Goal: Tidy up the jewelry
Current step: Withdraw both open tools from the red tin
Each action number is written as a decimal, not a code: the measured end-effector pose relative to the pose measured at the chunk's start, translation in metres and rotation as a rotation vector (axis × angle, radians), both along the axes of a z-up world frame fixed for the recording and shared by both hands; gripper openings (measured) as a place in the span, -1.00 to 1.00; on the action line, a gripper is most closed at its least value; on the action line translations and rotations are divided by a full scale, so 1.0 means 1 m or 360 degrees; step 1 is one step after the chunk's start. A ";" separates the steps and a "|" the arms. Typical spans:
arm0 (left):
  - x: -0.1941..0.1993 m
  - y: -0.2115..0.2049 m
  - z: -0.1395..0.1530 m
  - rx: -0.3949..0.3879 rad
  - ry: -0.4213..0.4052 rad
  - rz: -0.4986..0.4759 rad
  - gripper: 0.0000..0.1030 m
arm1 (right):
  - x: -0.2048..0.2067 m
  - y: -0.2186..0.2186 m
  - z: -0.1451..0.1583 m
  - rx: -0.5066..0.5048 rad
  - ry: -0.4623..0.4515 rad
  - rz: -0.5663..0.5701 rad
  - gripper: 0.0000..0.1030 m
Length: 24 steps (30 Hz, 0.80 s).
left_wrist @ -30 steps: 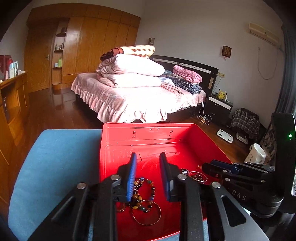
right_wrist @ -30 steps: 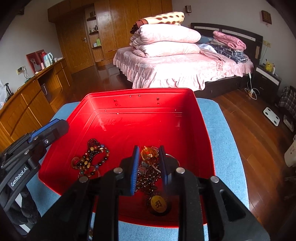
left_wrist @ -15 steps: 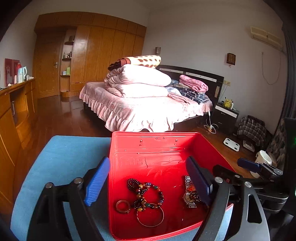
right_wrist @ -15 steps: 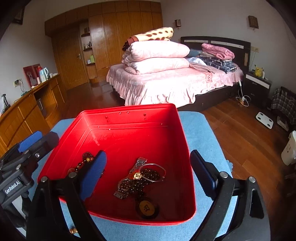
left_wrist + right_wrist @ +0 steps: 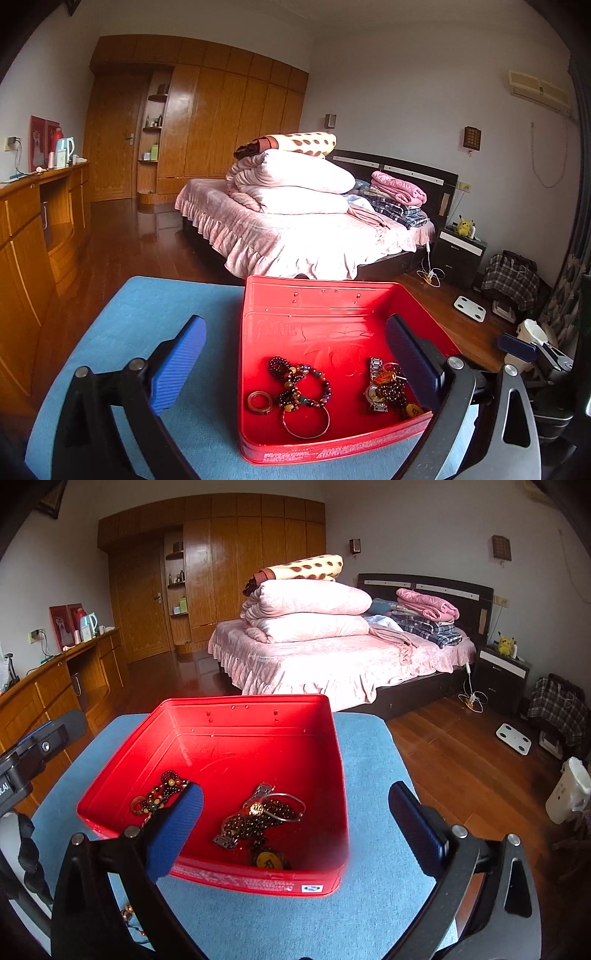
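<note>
A red tin box (image 5: 325, 295) (image 5: 240, 705) sits on a blue cloth-covered table (image 5: 147, 314) (image 5: 369, 760). Inside lie beaded bracelets (image 5: 299, 384) (image 5: 159, 797), a stone ring (image 5: 260, 402), a thin bangle (image 5: 306, 422), and a heap with a metal watch and dark beads (image 5: 384, 387) (image 5: 255, 819) plus a gold pendant (image 5: 271, 860). My left gripper (image 5: 295, 365) is open and empty, held back above the box's near edge. My right gripper (image 5: 295, 830) is open and empty, also raised near the box's front. The left gripper shows at the left edge of the right wrist view (image 5: 33, 753).
A small beaded piece (image 5: 127, 912) lies on the cloth outside the box, at its near left corner. Beyond the table are a wooden floor, a bed (image 5: 295, 229) with stacked quilts, wardrobes and a sideboard (image 5: 37, 221). A white bin (image 5: 567, 790) stands at the right.
Both grippers went from nearly shut down among the jewelry to wide open, and have pulled back and up from the box. The jewelry they were around lies in the box.
</note>
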<state>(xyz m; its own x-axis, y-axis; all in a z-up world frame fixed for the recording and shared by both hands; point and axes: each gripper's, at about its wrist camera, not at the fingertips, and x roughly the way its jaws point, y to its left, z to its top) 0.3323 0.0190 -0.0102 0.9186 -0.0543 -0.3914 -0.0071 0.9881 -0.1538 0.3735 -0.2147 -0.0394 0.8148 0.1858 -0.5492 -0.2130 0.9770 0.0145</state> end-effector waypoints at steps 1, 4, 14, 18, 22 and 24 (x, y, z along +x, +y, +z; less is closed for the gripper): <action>-0.003 0.000 0.000 0.0007 0.0006 0.0001 0.86 | -0.002 0.000 0.000 0.0007 0.0007 0.0006 0.89; -0.013 0.000 -0.002 0.0029 0.0021 0.0005 0.86 | -0.011 0.002 0.002 0.0039 0.0025 0.0033 0.89; -0.058 0.016 -0.021 0.0129 0.0100 0.0020 0.86 | -0.047 0.009 -0.008 0.0035 0.0081 0.0097 0.89; -0.074 0.020 -0.027 0.0120 0.0124 0.0021 0.86 | -0.058 0.014 -0.016 0.0020 0.0113 0.0123 0.89; -0.088 0.018 -0.031 0.0135 0.0138 -0.0011 0.86 | -0.070 0.017 -0.022 0.0059 0.0155 0.0154 0.89; -0.093 0.018 -0.032 0.0146 0.0146 -0.0020 0.86 | -0.076 0.019 -0.025 0.0072 0.0172 0.0164 0.89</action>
<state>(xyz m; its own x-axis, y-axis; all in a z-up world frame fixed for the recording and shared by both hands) 0.2396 0.0369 -0.0426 0.8782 -0.0256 -0.4775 -0.0048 0.9980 -0.0623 0.2980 -0.1961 -0.0646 0.7267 0.2922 -0.6217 -0.3071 0.9477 0.0864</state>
